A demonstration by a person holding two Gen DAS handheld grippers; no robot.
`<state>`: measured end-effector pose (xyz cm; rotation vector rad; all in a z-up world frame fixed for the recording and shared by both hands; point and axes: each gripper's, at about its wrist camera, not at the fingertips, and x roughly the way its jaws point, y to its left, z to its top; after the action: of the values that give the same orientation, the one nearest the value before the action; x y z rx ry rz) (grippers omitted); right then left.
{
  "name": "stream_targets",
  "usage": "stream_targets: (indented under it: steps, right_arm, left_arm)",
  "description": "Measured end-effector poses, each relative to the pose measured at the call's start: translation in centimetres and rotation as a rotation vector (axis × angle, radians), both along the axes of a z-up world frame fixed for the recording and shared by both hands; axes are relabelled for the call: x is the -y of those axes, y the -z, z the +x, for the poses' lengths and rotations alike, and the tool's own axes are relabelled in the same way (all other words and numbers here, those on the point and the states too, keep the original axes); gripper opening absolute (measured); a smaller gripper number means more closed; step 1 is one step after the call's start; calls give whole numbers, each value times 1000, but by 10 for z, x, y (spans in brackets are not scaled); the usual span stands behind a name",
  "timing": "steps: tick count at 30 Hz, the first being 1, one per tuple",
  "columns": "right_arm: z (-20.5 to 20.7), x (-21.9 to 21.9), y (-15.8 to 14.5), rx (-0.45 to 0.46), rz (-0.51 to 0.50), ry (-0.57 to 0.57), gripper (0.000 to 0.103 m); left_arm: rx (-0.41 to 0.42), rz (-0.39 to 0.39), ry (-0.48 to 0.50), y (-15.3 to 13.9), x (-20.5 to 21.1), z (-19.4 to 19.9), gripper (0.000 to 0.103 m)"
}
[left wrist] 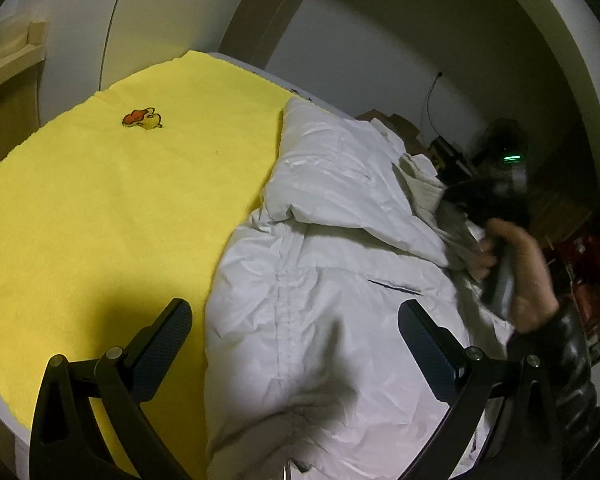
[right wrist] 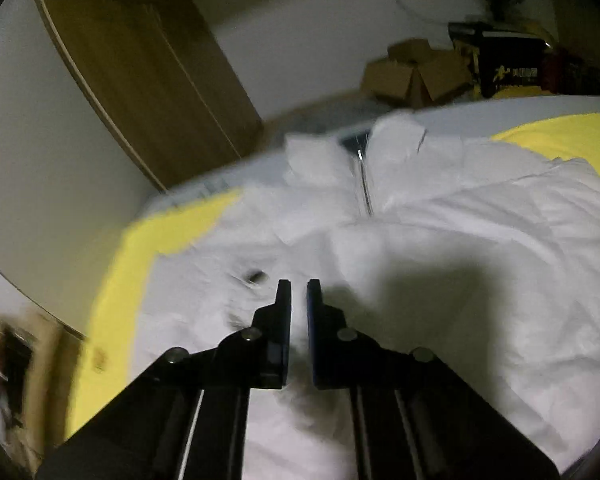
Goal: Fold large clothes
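Note:
A large white padded jacket (left wrist: pixel 332 280) lies crumpled on a yellow blanket (left wrist: pixel 108 208) that covers the bed. My left gripper (left wrist: pixel 296 320) is wide open and empty, just above the jacket's lower body. In the right wrist view the jacket (right wrist: pixel 440 240) shows its collar and zipper at the far end. My right gripper (right wrist: pixel 299 304) is nearly shut, with a narrow gap, and white jacket fabric shows between the fingers. In the left wrist view a bare hand (left wrist: pixel 512 268) holds the right gripper's handle at the jacket's right edge.
The yellow blanket (right wrist: pixel 112 320) has a small embroidered duck (left wrist: pixel 143 118). Cardboard boxes (right wrist: pixel 416 72) and dark clutter stand beyond the bed's far side. A wooden wardrobe (right wrist: pixel 140 68) stands against the wall. The bed's edge (left wrist: pixel 4 404) runs at the lower left.

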<state>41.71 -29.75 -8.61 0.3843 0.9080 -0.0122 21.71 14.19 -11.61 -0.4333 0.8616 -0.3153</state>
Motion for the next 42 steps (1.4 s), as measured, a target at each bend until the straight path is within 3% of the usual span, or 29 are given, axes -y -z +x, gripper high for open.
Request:
stream_targets:
  steps: [1, 2, 4, 6, 9, 12, 13, 14, 16, 17, 19, 21, 23, 24, 25, 26, 28, 29, 31, 34, 36, 38, 40, 42]
  right_arm:
    - [12, -8, 24, -121, 1, -63, 7]
    - [11, -14, 34, -154, -9, -95, 7]
    - [-4, -22, 23, -100, -57, -126, 7]
    - [-17, -24, 17, -61, -32, -148, 9]
    - [-29, -32, 22, -142, -93, -231, 9]
    - [-55, 0, -18, -19, -19, -146, 11]
    - [-65, 11, -26, 24, -34, -97, 24]
    - [-75, 26, -33, 62, -69, -27, 51]
    - [-94, 61, -37, 128, -148, 142, 72]
    - [-99, 76, -33, 128, -186, 196, 72]
    - [-88, 99, -5, 26, -252, 231, 68]
    - [-63, 115, 48, -177, -215, 159, 64]
    - [-63, 112, 43, -178, -248, 145, 63]
    - [-66, 113, 33, -164, -192, 155, 58]
    - [-71, 112, 19, -110, -132, 167, 58]
    - [-75, 108, 4, -41, -136, 174, 58]
    - [-73, 97, -10, 27, -268, 194, 65]
    - [-61, 94, 2, -32, -319, 179, 76]
    - [-34, 94, 49, -249, -267, 72, 81]
    - [-37, 91, 42, -204, -292, 94, 78]
    - [-40, 73, 16, -54, -266, 99, 76]
    - [-27, 45, 4, 28, -355, 65, 76]
    - [-6, 18, 10, 9, -375, 0, 76]
    - [20, 6, 48, -124, -384, -51, 76]
  left_arm:
    - [-1, 0, -5, 1, -2, -2, 103]
    - [-3, -1, -16, 0, -5, -5, 103]
    - [-2, -8, -30, 1, -10, -10, 103]
    - [-6, -23, -52, 1, -16, -13, 103]
    - [-11, -46, -66, 1, -21, -15, 103]
    - [0, -46, -66, 0, -23, -18, 103]
    - [3, -47, -63, 0, -23, -19, 103]
    - [4, -49, -60, 1, -23, -20, 103]
    - [4, -50, -53, 1, -22, -19, 103]
    - [7, -48, -45, 1, -19, -19, 103]
    - [5, -39, -35, 1, -14, -17, 103]
    - [2, -37, -29, 0, -8, -15, 103]
    - [6, -43, -31, -1, -6, -17, 103]
    - [15, -47, -29, -2, -5, -19, 103]
    - [19, -42, -29, -2, -6, -22, 103]
    - [18, -34, -32, -2, -6, -24, 103]
    - [9, -26, -42, -1, -8, -28, 103]
    - [6, -27, -46, 0, -10, -30, 103]
    - [3, -25, -58, 1, -14, -36, 103]
    - [11, -12, -68, 1, -18, -43, 103]
    - [6, -4, -74, 3, -20, -45, 103]
    - [3, -11, -83, 2, -21, -46, 103]
    - [13, -19, -88, -2, -20, -49, 103]
    - [31, -25, -82, -7, -19, -54, 103]
